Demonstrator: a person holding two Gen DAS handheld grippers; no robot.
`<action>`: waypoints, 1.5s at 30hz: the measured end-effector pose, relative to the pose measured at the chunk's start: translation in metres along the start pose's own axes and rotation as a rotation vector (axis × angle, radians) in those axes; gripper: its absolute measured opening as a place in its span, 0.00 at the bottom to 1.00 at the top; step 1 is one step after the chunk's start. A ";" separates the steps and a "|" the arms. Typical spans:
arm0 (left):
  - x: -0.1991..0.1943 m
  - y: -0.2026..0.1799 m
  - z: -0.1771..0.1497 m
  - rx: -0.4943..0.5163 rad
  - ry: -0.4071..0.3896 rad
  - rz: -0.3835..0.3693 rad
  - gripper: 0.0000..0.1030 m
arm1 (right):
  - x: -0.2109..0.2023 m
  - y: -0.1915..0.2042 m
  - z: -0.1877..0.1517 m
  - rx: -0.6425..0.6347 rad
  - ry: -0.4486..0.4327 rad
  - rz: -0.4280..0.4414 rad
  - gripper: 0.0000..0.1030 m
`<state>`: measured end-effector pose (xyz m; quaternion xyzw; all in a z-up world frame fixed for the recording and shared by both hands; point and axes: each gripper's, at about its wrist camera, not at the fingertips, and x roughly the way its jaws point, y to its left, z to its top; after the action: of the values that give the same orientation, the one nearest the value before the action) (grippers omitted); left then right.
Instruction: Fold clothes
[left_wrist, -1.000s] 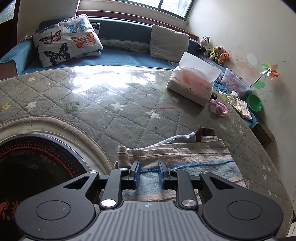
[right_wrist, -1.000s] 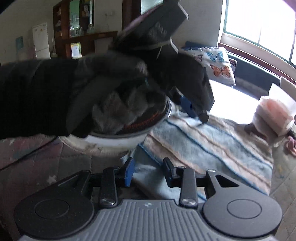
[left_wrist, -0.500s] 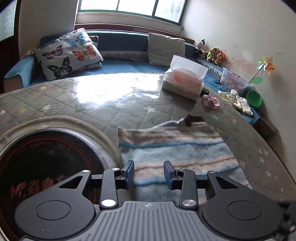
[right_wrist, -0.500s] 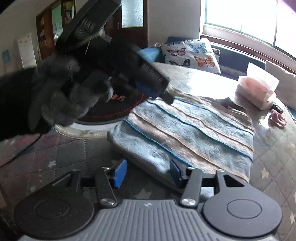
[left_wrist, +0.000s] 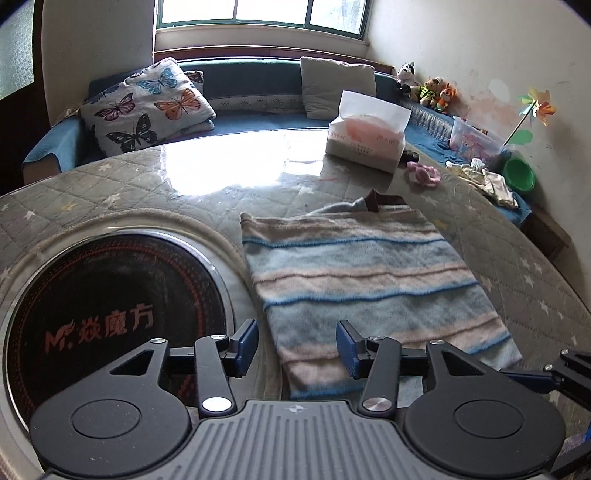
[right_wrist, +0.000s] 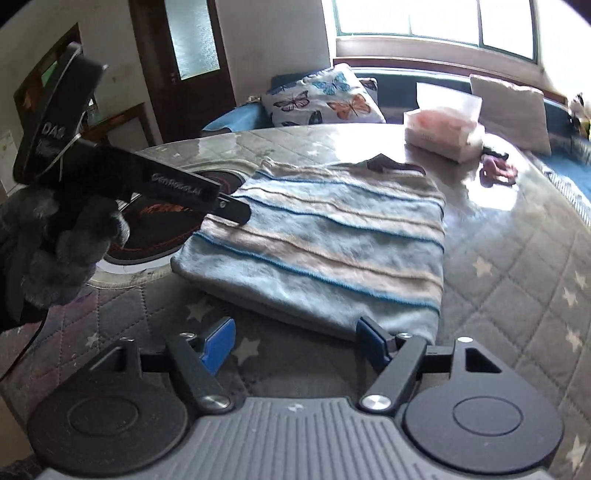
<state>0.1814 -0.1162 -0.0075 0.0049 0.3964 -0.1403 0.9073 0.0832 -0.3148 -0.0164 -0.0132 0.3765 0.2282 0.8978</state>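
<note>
A folded striped sweater (left_wrist: 362, 284), light blue and beige, lies flat on the quilted round table (left_wrist: 155, 192); it also shows in the right wrist view (right_wrist: 325, 243). A dark collar (left_wrist: 376, 199) pokes out at its far edge. My left gripper (left_wrist: 297, 347) is open and empty, just above the sweater's near left corner. My right gripper (right_wrist: 295, 343) is open and empty, at the sweater's near edge. The left gripper (right_wrist: 229, 206), held by a gloved hand (right_wrist: 55, 243), hovers over the sweater's left side in the right wrist view.
A round black cooktop (left_wrist: 107, 306) is set into the table left of the sweater. A tissue box (left_wrist: 365, 140) and a pink item (left_wrist: 424, 173) sit at the far side. A sofa with a butterfly pillow (left_wrist: 147, 107) lies beyond.
Both grippers opened wider and let go of the sweater, then pulled back and up from it. The sweater now lies flat and folded.
</note>
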 end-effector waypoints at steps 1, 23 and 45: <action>-0.002 -0.001 -0.002 0.001 -0.001 0.004 0.54 | -0.002 0.001 -0.001 -0.001 -0.003 -0.002 0.78; -0.060 -0.016 -0.053 0.033 -0.064 0.079 1.00 | -0.016 0.014 -0.015 0.040 -0.020 -0.146 1.00; -0.097 -0.026 -0.100 0.046 -0.097 0.109 1.00 | -0.024 0.035 -0.032 0.072 -0.014 -0.305 1.00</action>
<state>0.0400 -0.1046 -0.0040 0.0404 0.3477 -0.0996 0.9314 0.0322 -0.2996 -0.0175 -0.0363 0.3716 0.0754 0.9246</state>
